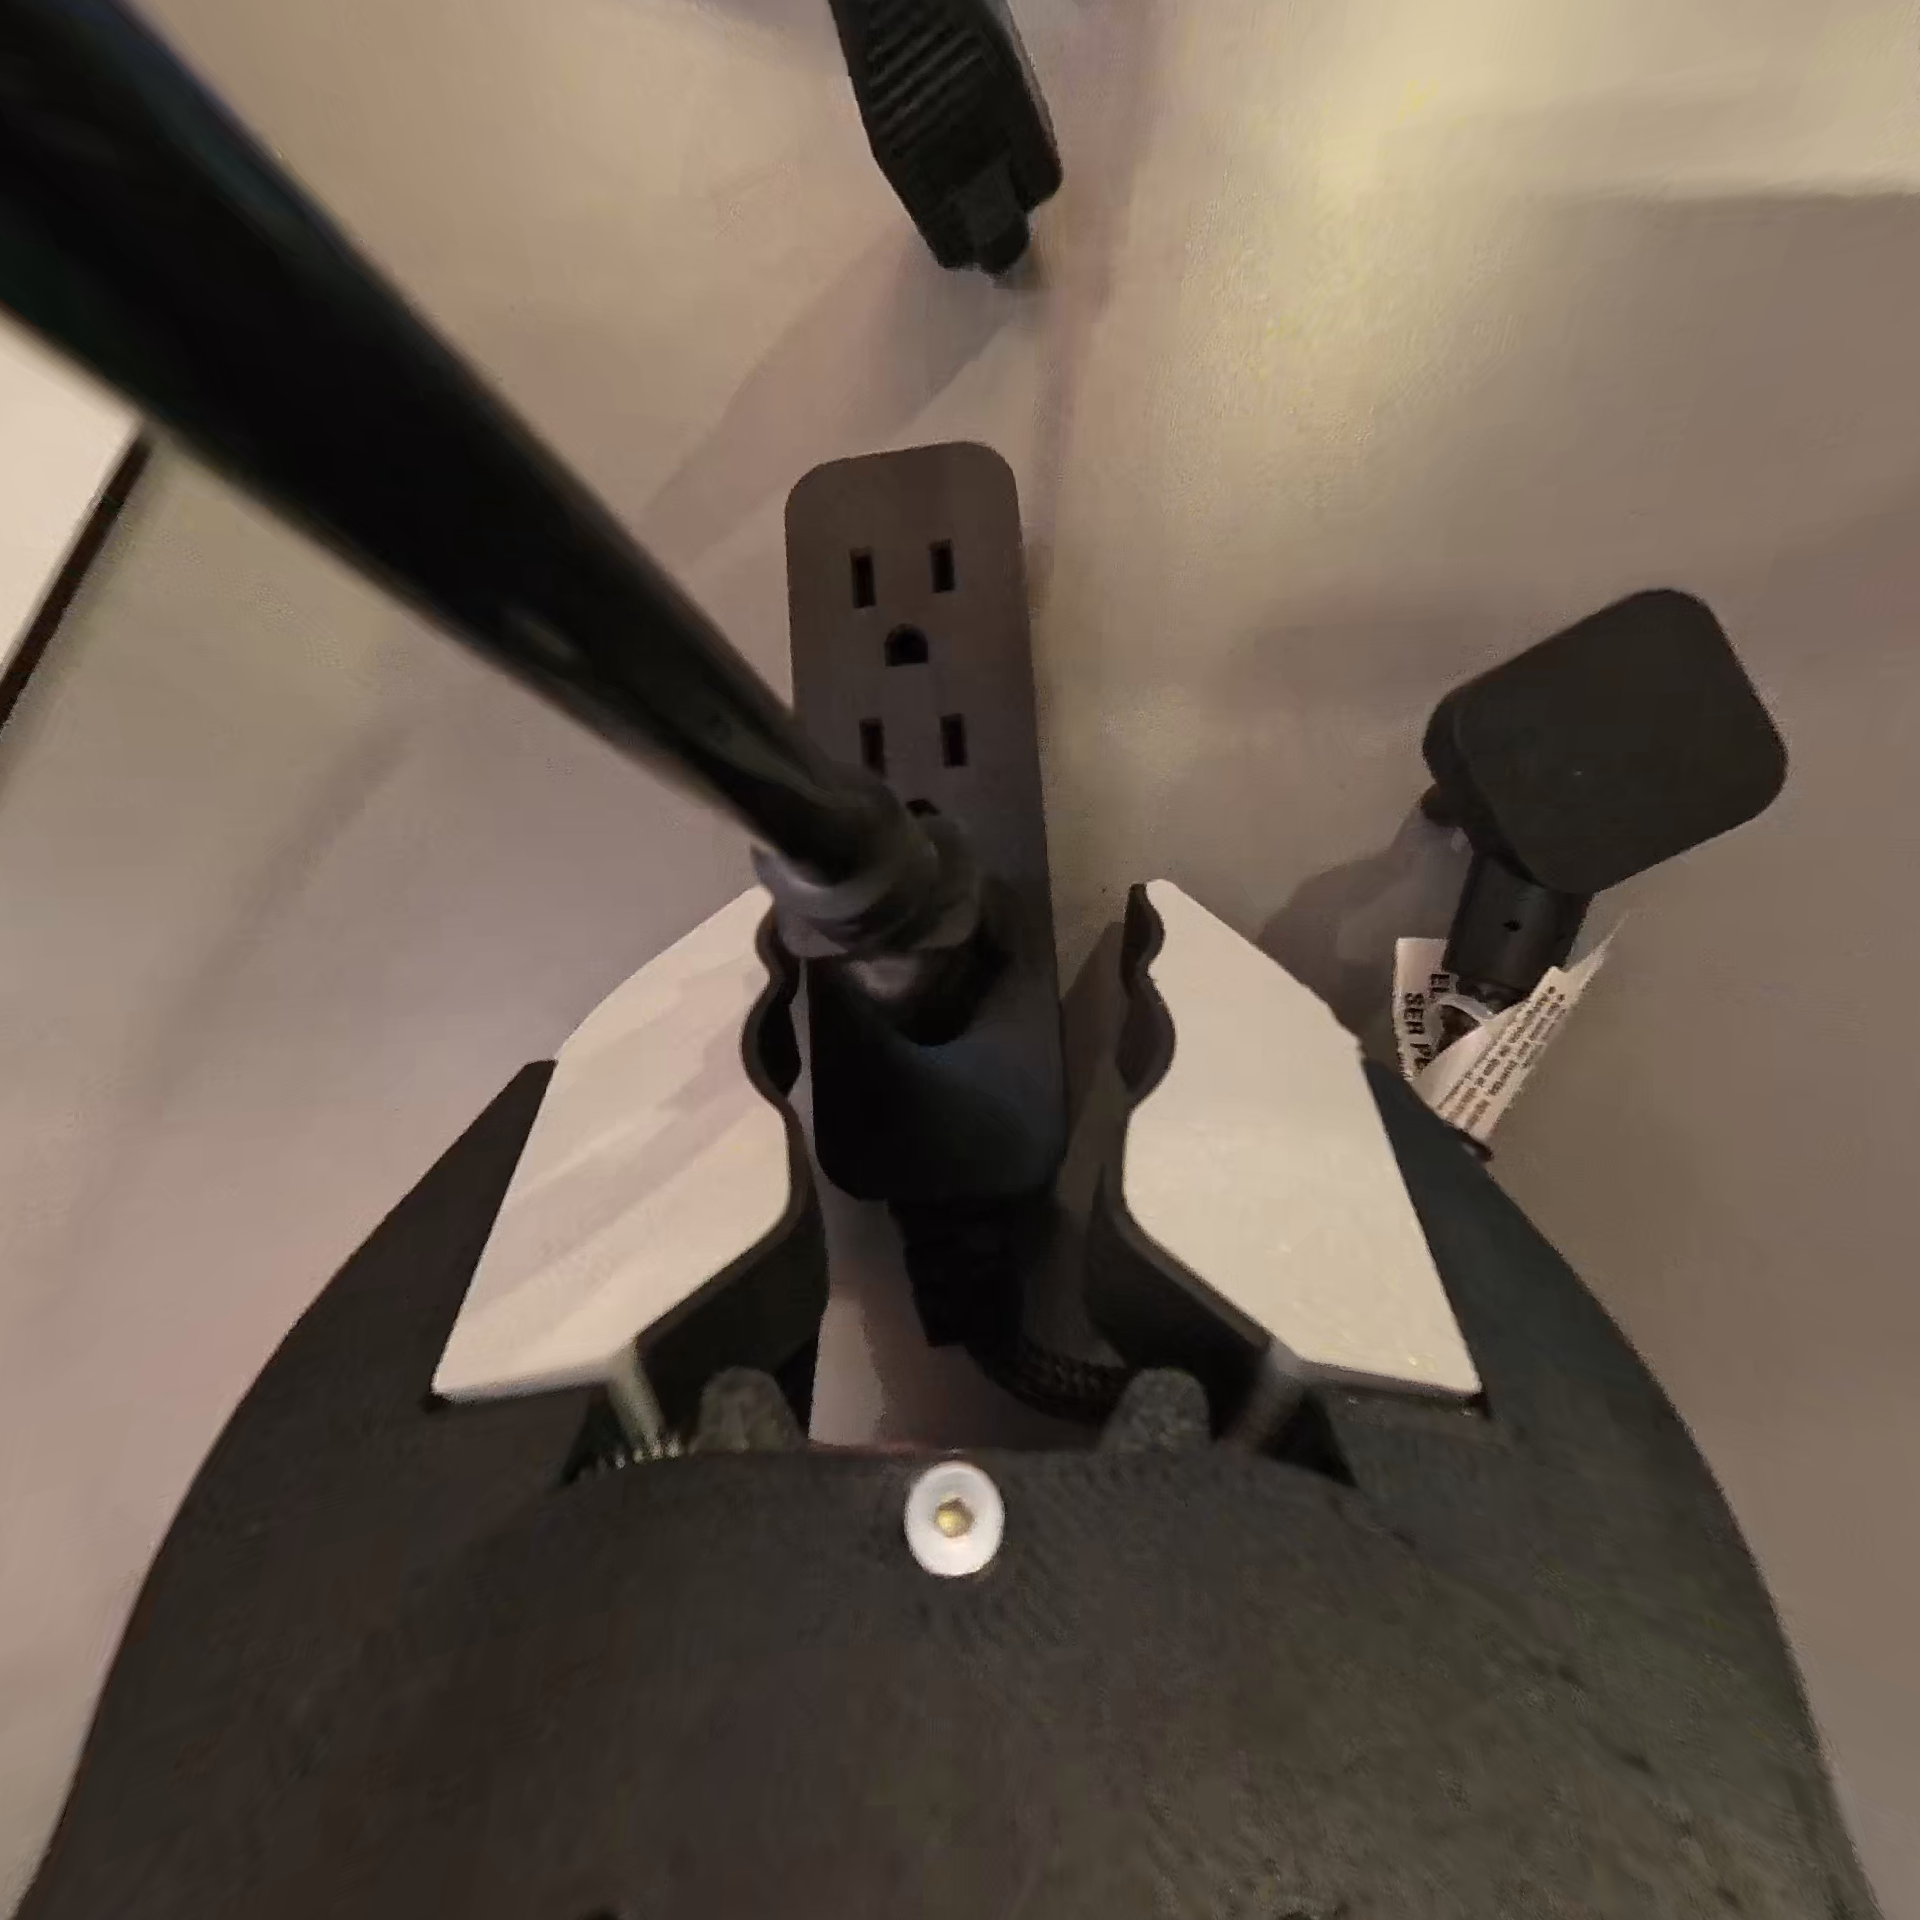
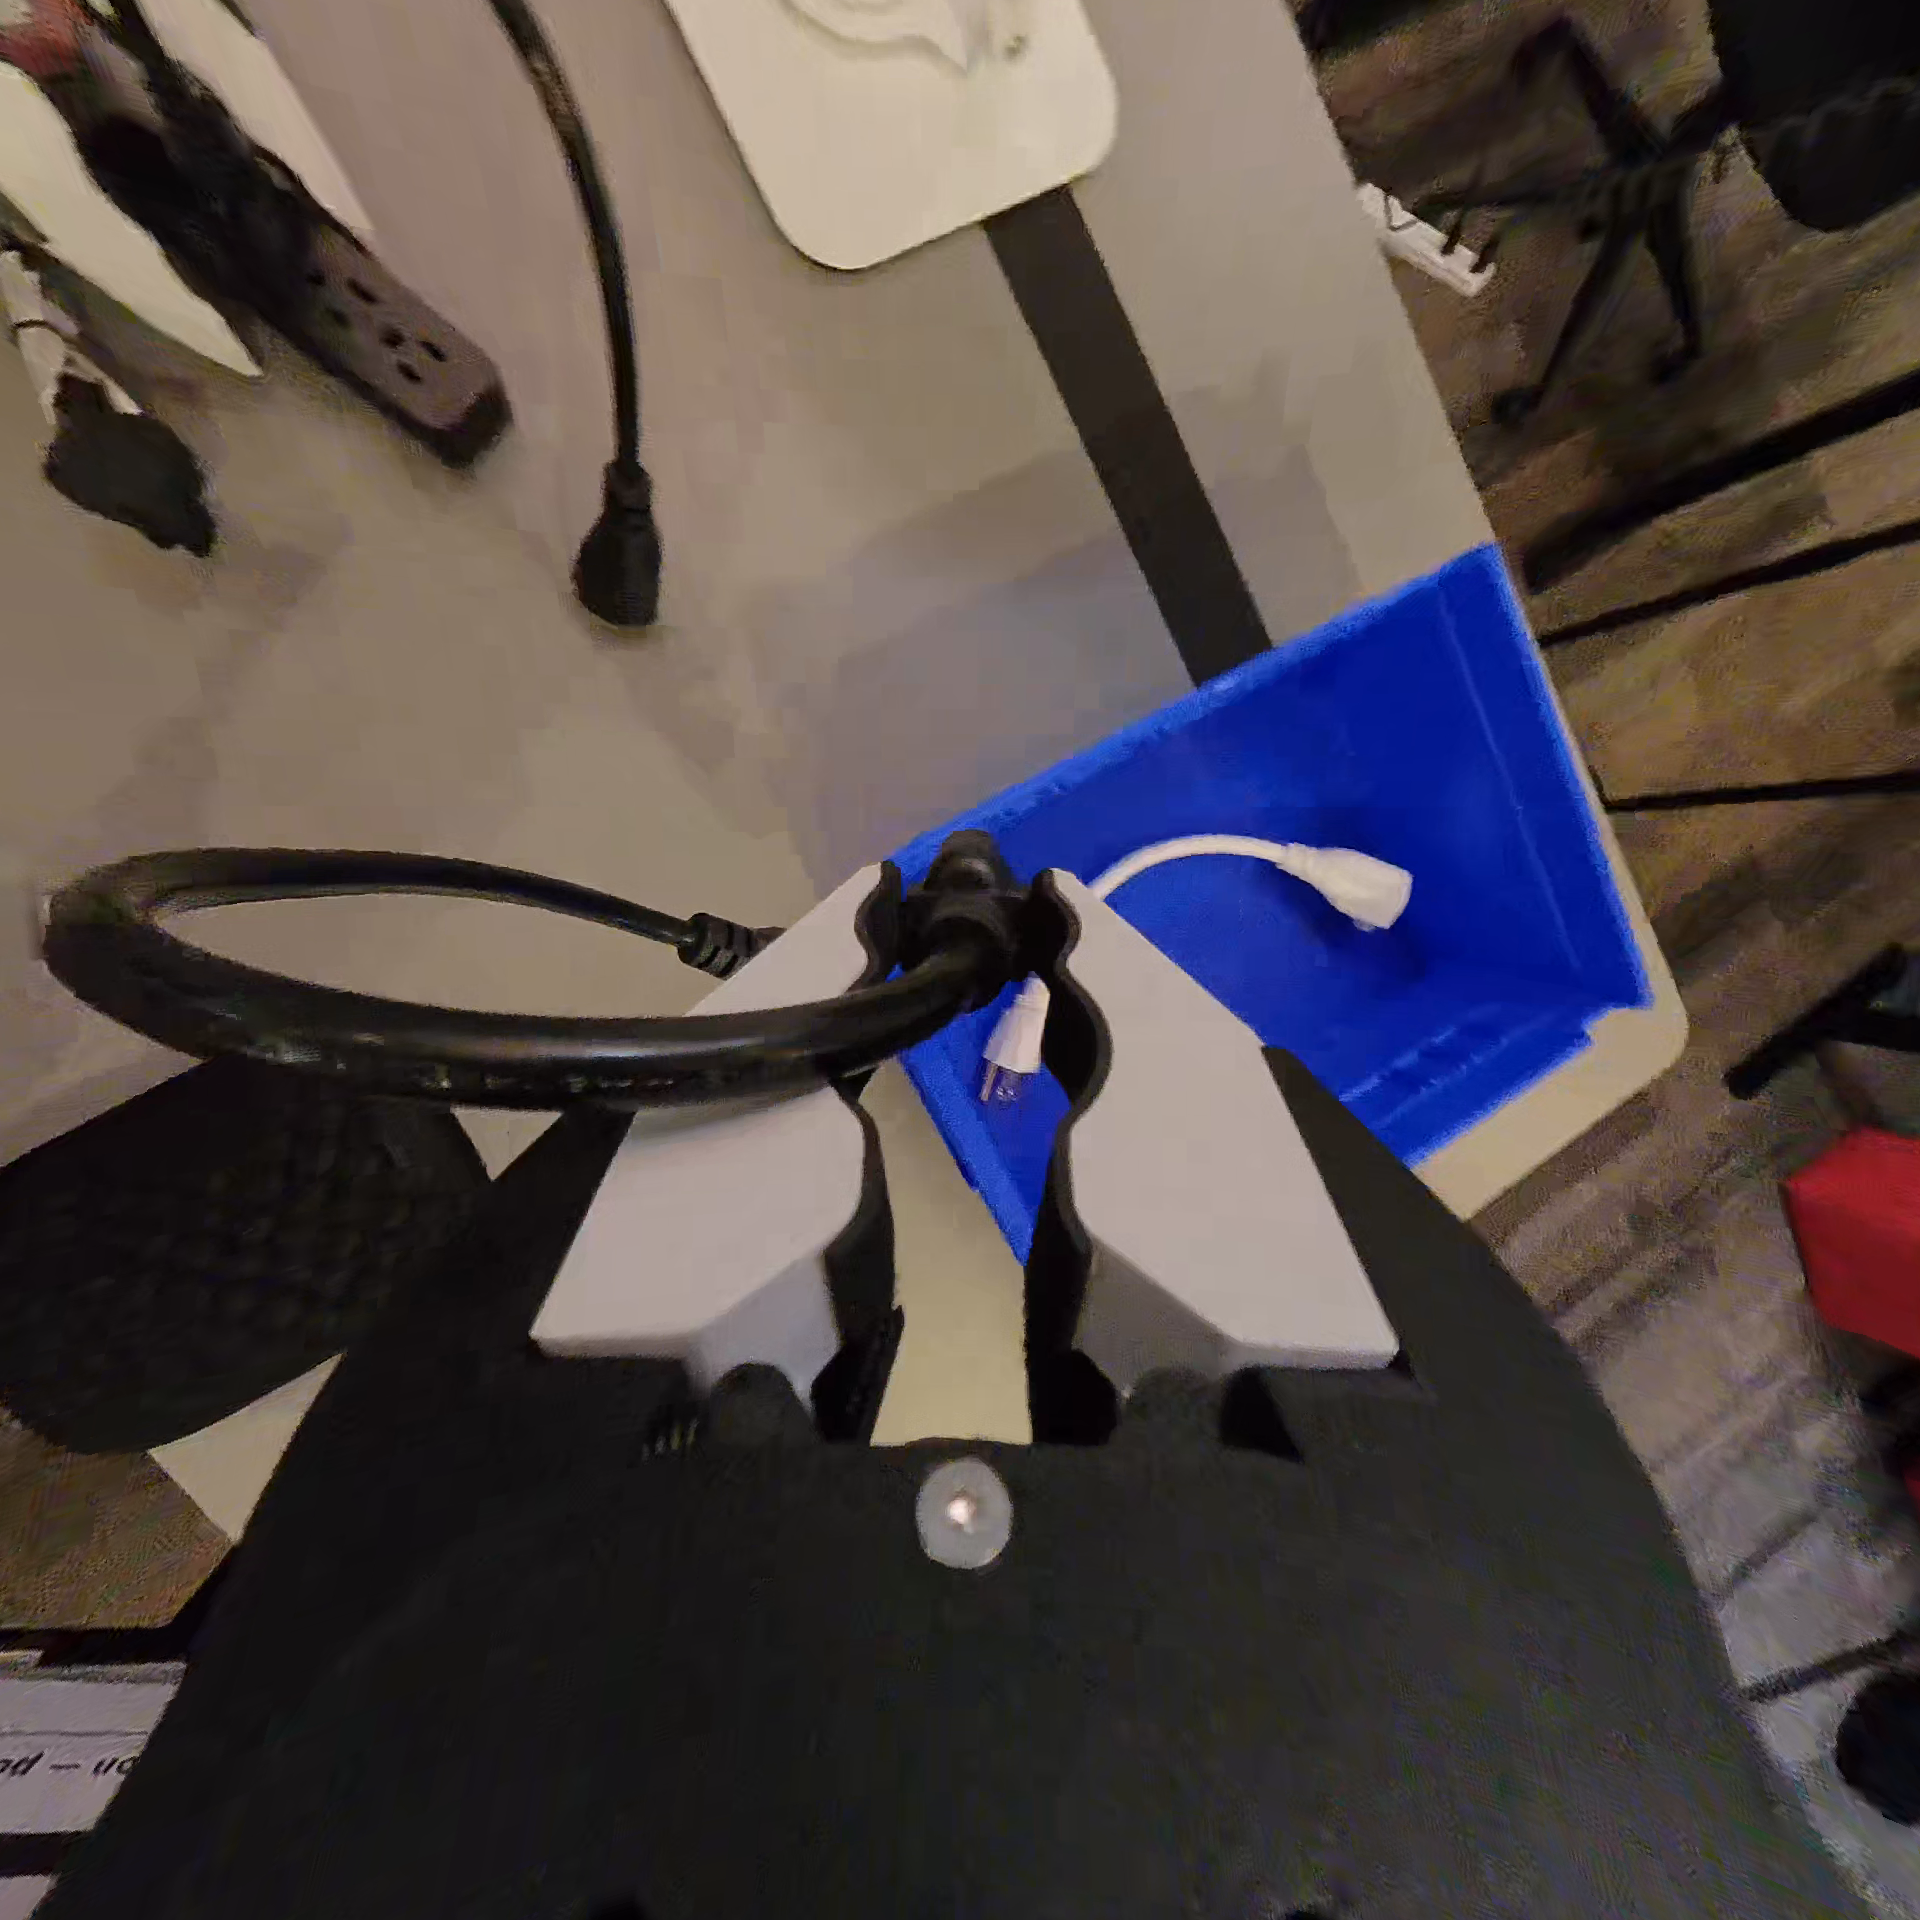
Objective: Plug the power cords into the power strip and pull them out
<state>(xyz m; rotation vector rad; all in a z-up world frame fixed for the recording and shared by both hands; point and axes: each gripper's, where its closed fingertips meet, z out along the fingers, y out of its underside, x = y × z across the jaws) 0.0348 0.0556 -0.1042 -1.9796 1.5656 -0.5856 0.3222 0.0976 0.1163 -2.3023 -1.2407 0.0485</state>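
In the left wrist view, my left gripper (image 1: pixel 956 914) is shut on the near end of a black power strip (image 1: pixel 914 582) that lies on the grey table. A thick black cord (image 1: pixel 416 488) is plugged into the strip's nearest socket. The two farther sockets are free. In the right wrist view, my right gripper (image 2: pixel 966 894) is shut on the plug end of a short black cord (image 2: pixel 364 1049) that loops out to the left, held above the corner of a blue bin (image 2: pixel 1455 831). The power strip (image 2: pixel 384 332) also shows at the upper left of that view.
A loose black plug (image 1: pixel 945 145) lies beyond the strip; it also shows in the right wrist view (image 2: pixel 618 551). The strip's own flat plug (image 1: pixel 1610 748) with a white tag lies to the right. A short white cord (image 2: pixel 1340 883) lies in the bin. A white pad (image 2: pixel 914 114) sits near the far table edge. My right fingertips sit around 35 centimetres from my left ones.
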